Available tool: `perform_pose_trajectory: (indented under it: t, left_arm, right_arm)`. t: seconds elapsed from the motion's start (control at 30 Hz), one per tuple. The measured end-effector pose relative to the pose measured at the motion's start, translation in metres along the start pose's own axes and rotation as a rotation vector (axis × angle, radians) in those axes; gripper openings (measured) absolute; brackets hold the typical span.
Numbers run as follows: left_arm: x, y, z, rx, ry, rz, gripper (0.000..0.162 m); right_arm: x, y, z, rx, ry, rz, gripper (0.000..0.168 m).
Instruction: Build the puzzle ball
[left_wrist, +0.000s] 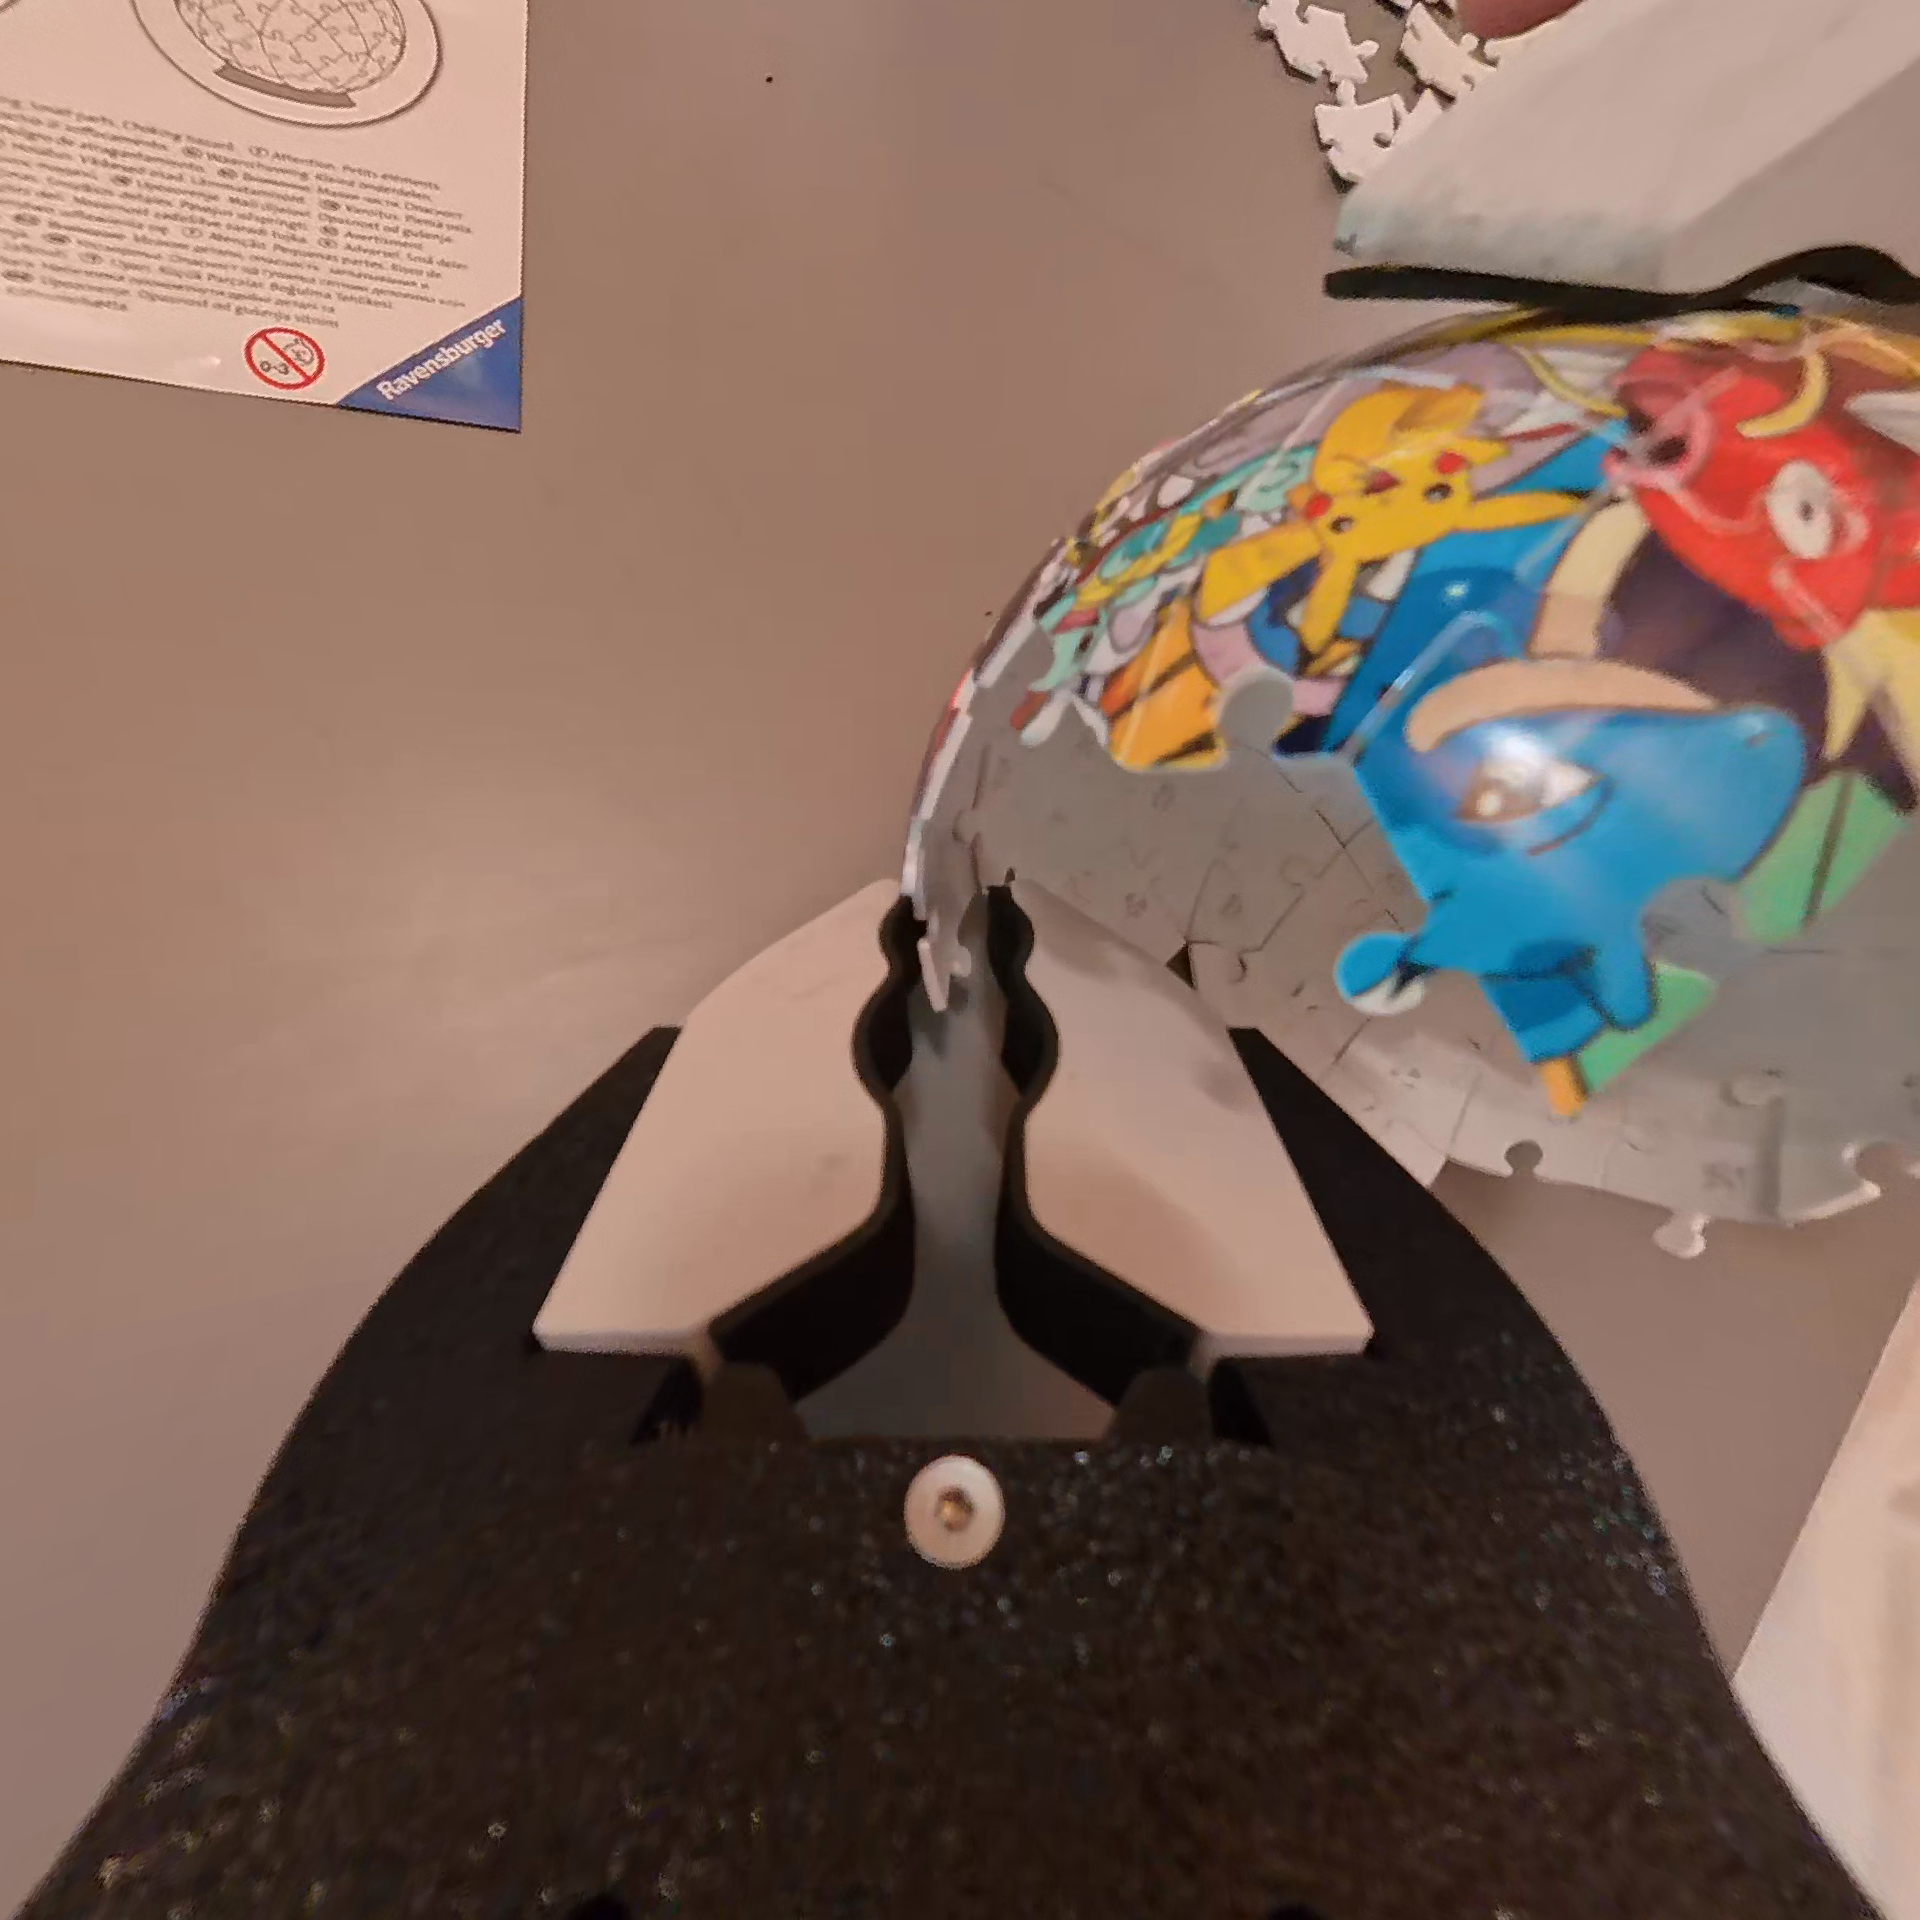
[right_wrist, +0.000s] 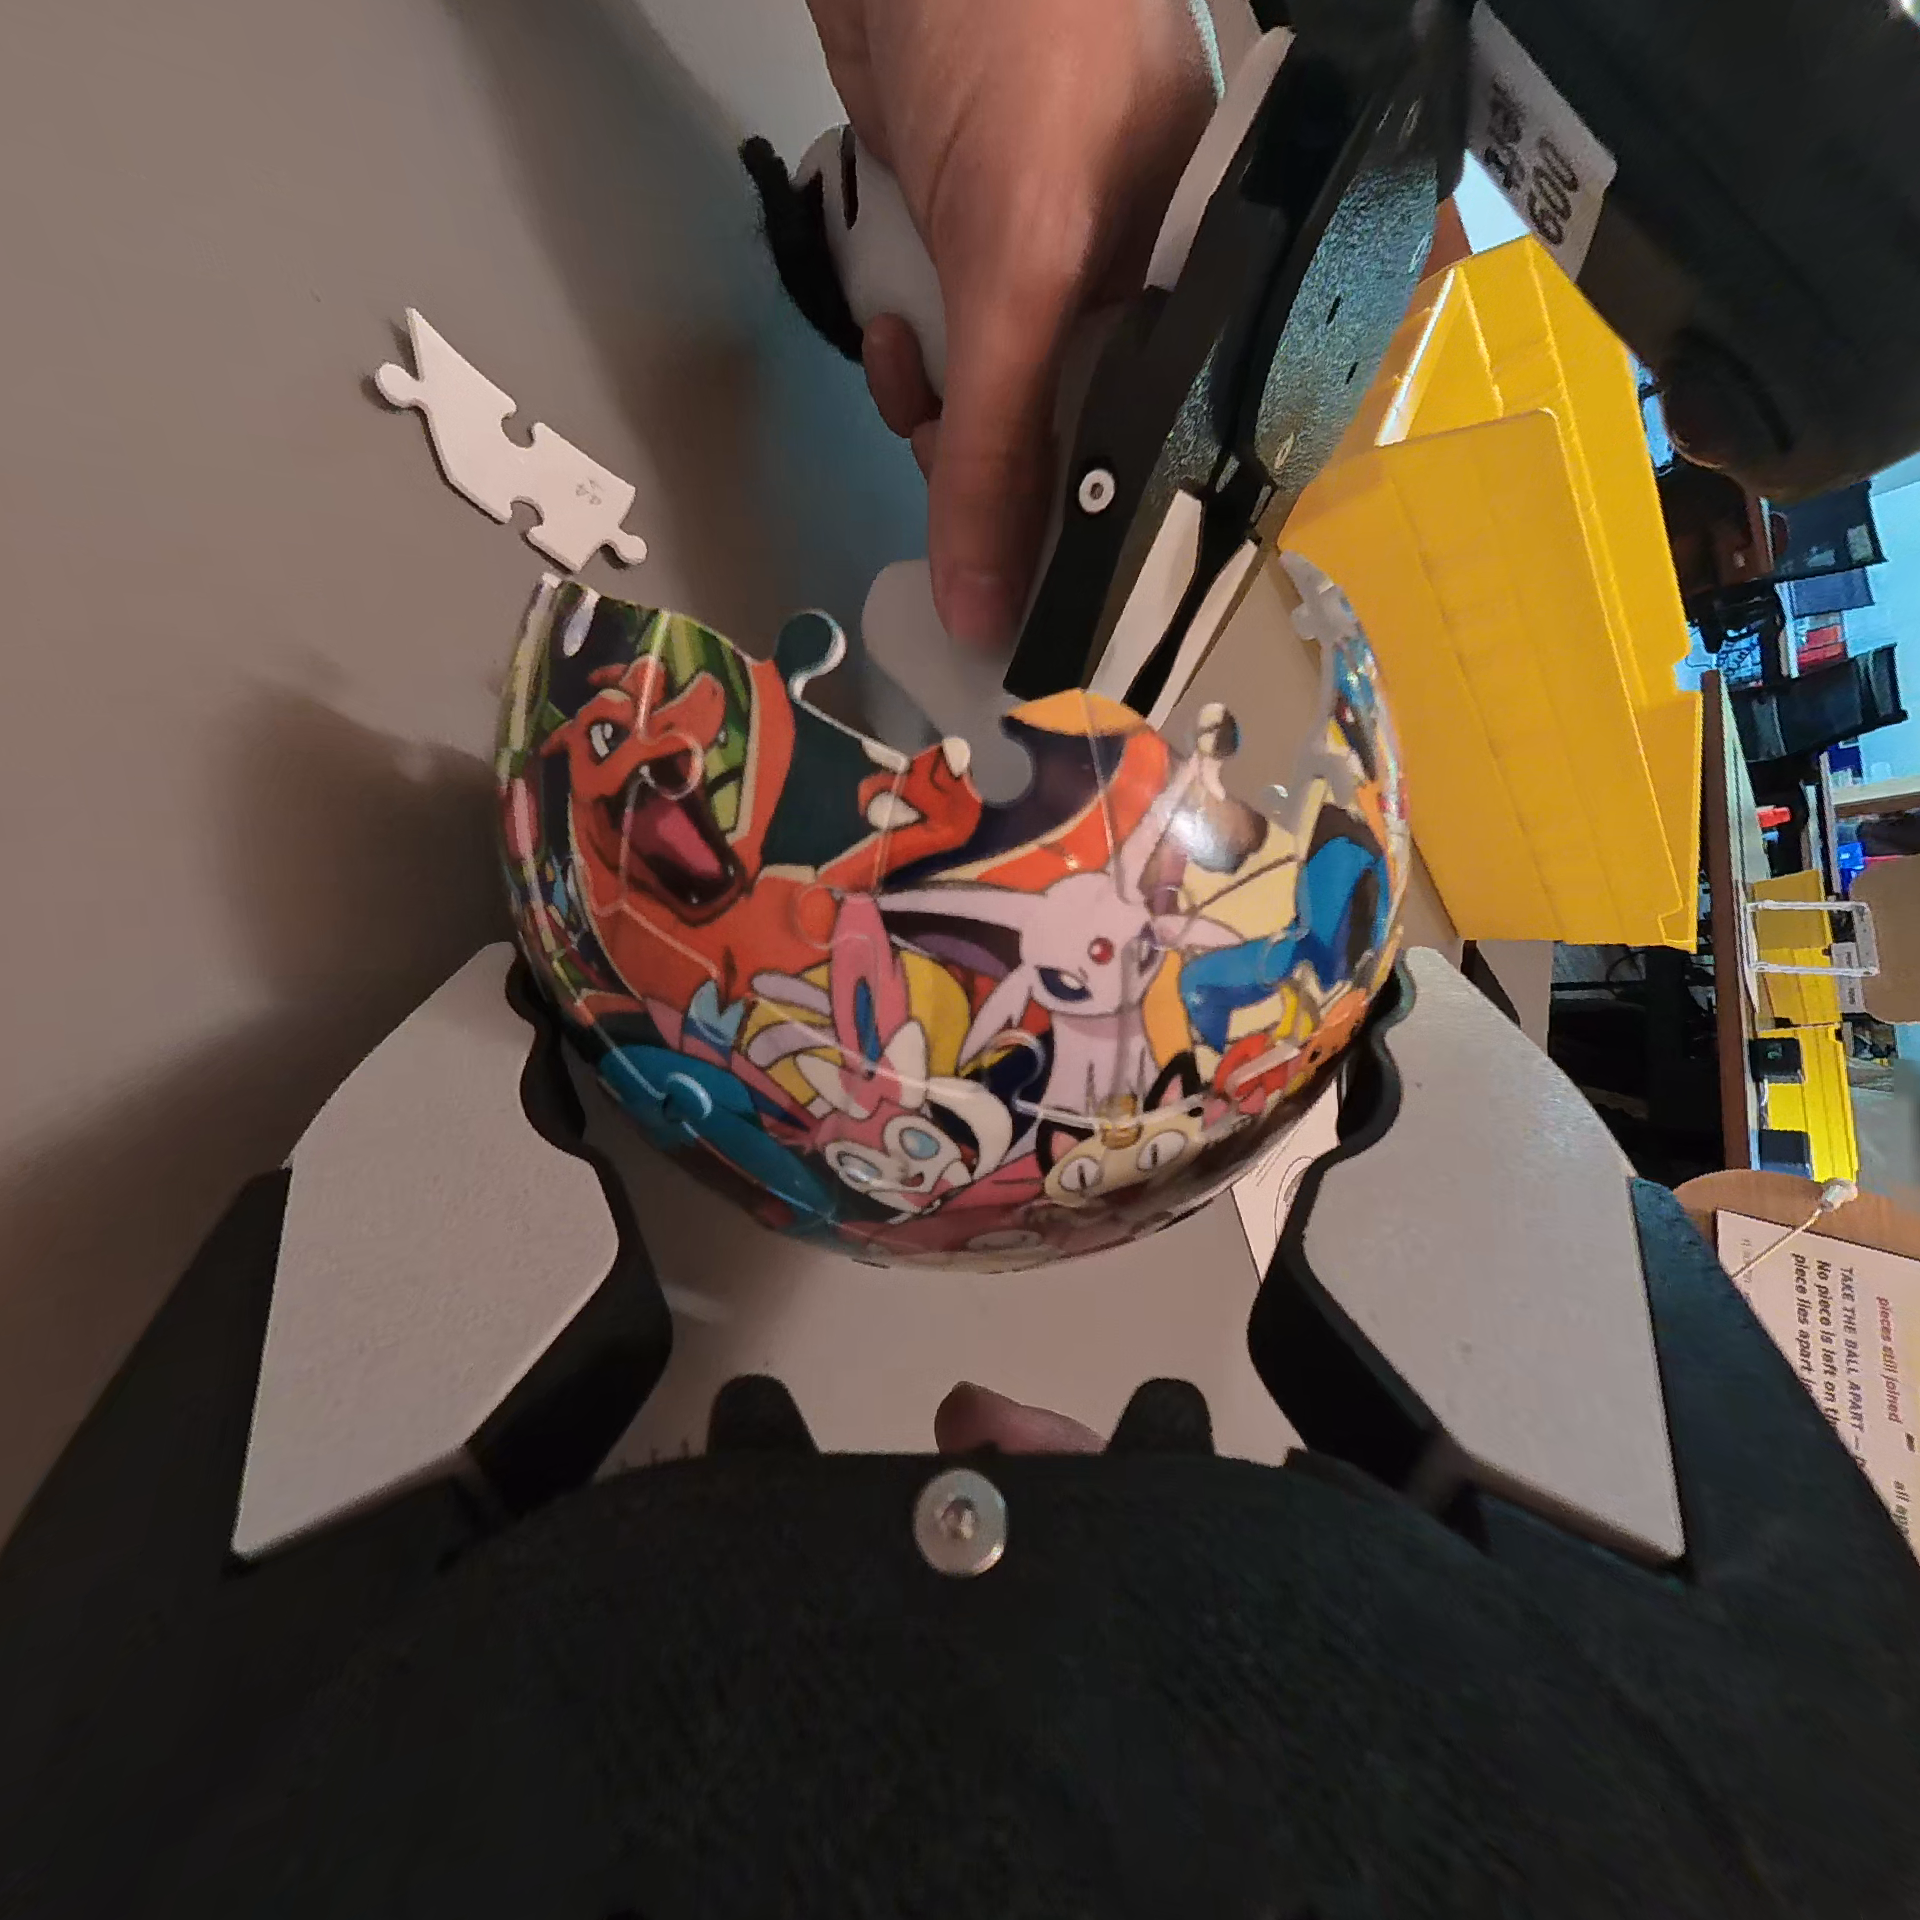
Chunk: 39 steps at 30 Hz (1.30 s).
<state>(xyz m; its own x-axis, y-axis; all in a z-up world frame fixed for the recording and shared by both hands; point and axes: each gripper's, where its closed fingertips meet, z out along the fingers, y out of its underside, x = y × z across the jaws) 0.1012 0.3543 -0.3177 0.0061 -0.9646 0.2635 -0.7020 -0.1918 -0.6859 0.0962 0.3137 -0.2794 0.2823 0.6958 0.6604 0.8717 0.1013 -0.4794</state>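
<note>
The puzzle ball (right_wrist: 935, 935) is a partly built, colourful cartoon-printed shell with an open, jagged rim. My right gripper (right_wrist: 961, 1023) is shut on it, one finger on each side. In the left wrist view the ball (left_wrist: 1455, 644) is at the right and shows its grey inside. My left gripper (left_wrist: 956, 930) is shut on a pale puzzle piece (left_wrist: 940, 966) at the ball's rim. The right wrist view shows this left gripper (right_wrist: 1086, 681) coming down onto the rim, beside a grey piece (right_wrist: 909, 649) with a person's finger (right_wrist: 971, 582) resting on it.
Two joined white pieces (right_wrist: 509, 447) lie on the grey table beyond the ball. An instruction sheet (left_wrist: 260, 208) lies at the far left, and loose white pieces (left_wrist: 1351, 73) at the far right. Yellow bins (right_wrist: 1507, 644) stand to the right. A card (right_wrist: 1808, 1309) lies at the near right.
</note>
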Motion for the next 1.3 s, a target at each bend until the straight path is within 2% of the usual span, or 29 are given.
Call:
perform_pose_trajectory:
  t: [0.03,0.23,0.27,0.33,0.6,0.83,1.0,1.13,1.3]
  left_arm:
    - [0.0,0.0,0.0,-0.001,-0.005,0.001,0.012]
    - [0.001,0.001,-0.002,0.012,0.011,-0.014,0.006]
    - [0.001,0.001,-0.002,0.014,0.01,-0.019,0.008]
    - [0.001,0.0,-0.001,0.019,0.011,-0.025,0.025]
    - [-0.004,0.011,-0.011,-0.011,-0.041,-0.006,0.04]
    - [0.006,0.04,-0.044,-0.026,-0.114,0.116,0.051]
    - [0.038,0.067,-0.062,-0.029,-0.103,0.356,0.052]
    - [0.051,0.085,-0.062,-0.08,-0.117,0.491,0.066]
    - [0.061,0.089,-0.053,-0.083,-0.08,0.472,0.055]
  right_arm:
    - [0.0,0.0,0.0,0.0,0.0,0.001,0.142]
    - [0.0,-0.001,0.0,-0.005,0.004,-0.013,0.142]
    - [0.0,-0.001,0.0,-0.008,0.001,-0.015,0.142]
    - [-0.001,-0.001,0.0,-0.007,0.0,-0.013,0.142]
    - [-0.001,-0.001,-0.001,-0.028,0.003,-0.039,0.142]
    - [-0.002,-0.001,-0.001,-0.047,0.006,-0.069,0.142]
    - [-0.004,-0.002,-0.003,-0.055,0.0,-0.1,0.142]
    - [-0.006,-0.007,-0.002,-0.048,-0.005,-0.13,0.142]
    - [-0.009,-0.013,-0.002,-0.05,-0.007,-0.162,0.142]
